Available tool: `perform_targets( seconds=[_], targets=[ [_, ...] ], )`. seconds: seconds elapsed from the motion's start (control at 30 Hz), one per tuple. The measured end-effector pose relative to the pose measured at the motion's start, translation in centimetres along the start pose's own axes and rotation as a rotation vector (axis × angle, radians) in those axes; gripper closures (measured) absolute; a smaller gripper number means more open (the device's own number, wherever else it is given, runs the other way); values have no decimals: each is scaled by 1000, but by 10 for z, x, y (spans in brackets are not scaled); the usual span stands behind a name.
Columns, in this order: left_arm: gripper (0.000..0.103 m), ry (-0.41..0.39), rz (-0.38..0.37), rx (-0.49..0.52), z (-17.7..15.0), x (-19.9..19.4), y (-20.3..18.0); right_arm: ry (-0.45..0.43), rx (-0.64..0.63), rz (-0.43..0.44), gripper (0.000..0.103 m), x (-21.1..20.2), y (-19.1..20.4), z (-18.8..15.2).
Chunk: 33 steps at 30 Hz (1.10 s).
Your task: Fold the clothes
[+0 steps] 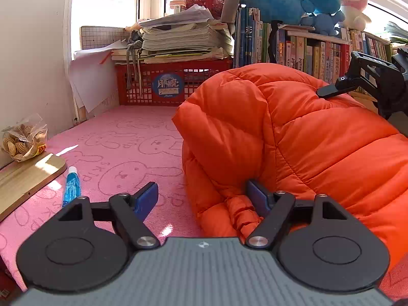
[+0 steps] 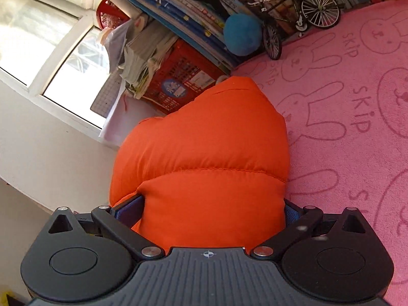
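An orange puffy down jacket [image 1: 293, 137] lies bunched on the pink rabbit-print mat [image 1: 122, 140]. My left gripper [image 1: 204, 199] is open at the jacket's near left edge; its right finger [image 1: 257, 199] touches a rolled cuff, its left finger [image 1: 145, 199] is over the mat. My right gripper [image 2: 211, 211] stands wide around a thick fold of the jacket [image 2: 204, 153], which fills the gap between its fingers and is lifted off the mat [image 2: 344, 102]. The right gripper also shows in the left wrist view [image 1: 329, 90], on top of the jacket.
A red crate [image 1: 173, 84] under stacked papers and a row of books [image 1: 306, 51] stand at the back. A blue tube [image 1: 71, 187], a wooden board [image 1: 28, 178] and a snack bag [image 1: 23, 140] lie left. A model bicycle [image 2: 293, 12] and a blue plush ball [image 2: 242, 34] stand by the books.
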State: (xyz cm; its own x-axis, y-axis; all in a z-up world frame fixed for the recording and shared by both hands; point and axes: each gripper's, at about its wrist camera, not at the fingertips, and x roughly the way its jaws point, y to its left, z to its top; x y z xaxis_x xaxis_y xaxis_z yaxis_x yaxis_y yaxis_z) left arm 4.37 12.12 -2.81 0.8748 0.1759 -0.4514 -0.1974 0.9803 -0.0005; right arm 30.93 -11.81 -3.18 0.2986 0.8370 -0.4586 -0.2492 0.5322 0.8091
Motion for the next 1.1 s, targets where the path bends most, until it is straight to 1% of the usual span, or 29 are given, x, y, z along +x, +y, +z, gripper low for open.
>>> perform_targets(
  seconds=[0.07, 0.1, 0.13, 0.17, 0.2, 0.27, 0.37, 0.43, 0.5, 0.57, 0.63, 0.67, 0.73, 0.8, 0.83, 0.87, 0.9, 0.97, 1.0, 1.1],
  targets=[
    [25, 10, -20, -26, 0, 1, 4, -15, 79, 9, 0, 2, -9, 1],
    [25, 12, -25, -32, 0, 1, 5, -33, 115, -2, 0, -3, -17, -5],
    [25, 13, -30, -37, 0, 1, 6, -47, 117, -37, 5, -8, -20, -13],
    [25, 14, -32, -36, 0, 1, 7, -63, 89, -77, 14, -11, -17, -21],
    [25, 13, -34, -31, 0, 1, 7, -87, 56, -115, 19, -18, -14, -34],
    [25, 10, -43, -13, 1, 0, 6, -131, 15, -185, 31, -34, -7, -56],
    [26, 4, -59, 14, 8, 1, 4, -177, 22, -244, 41, -64, -3, -87],
    [26, -1, -74, 26, 13, 3, 2, -198, 56, -247, 44, -88, -1, -102],
    [26, -4, -86, 34, 18, 6, 0, -204, 83, -224, 45, -109, -5, -123],
    [26, -6, -87, 46, 20, 9, -2, -188, 111, -184, 45, -126, -6, -145],
    [26, -14, -82, 68, 20, 10, -4, -172, 92, -167, 43, -144, 1, -167],
    [26, -16, -88, 78, 20, 10, -5, -180, 46, -193, 39, -151, 10, -175],
    [26, -18, -84, 88, 19, 10, -8, -228, -103, -298, 37, -167, 36, -189],
    [26, -22, -73, 101, 17, 10, -11, -352, -393, -498, 26, -177, 79, -202],
    [26, -21, -70, 101, 18, 10, -11, -414, -526, -579, 15, -177, 98, -209],
    [26, -20, -67, 98, 17, 10, -12, -471, -655, -639, 8, -176, 115, -215],
    [26, -19, -65, 95, 17, 10, -12, -510, -772, -675, 7, -171, 130, -219],
    [26, -14, -61, 88, 17, 10, -11, -510, -934, -650, 8, -150, 154, -218],
    [26, -11, -60, 84, 17, 10, -11, -496, -983, -622, 8, -135, 164, -216],
    [26, -3, -59, 73, 17, 10, -10, -398, -977, -477, 9, -87, 176, -193]
  ],
)
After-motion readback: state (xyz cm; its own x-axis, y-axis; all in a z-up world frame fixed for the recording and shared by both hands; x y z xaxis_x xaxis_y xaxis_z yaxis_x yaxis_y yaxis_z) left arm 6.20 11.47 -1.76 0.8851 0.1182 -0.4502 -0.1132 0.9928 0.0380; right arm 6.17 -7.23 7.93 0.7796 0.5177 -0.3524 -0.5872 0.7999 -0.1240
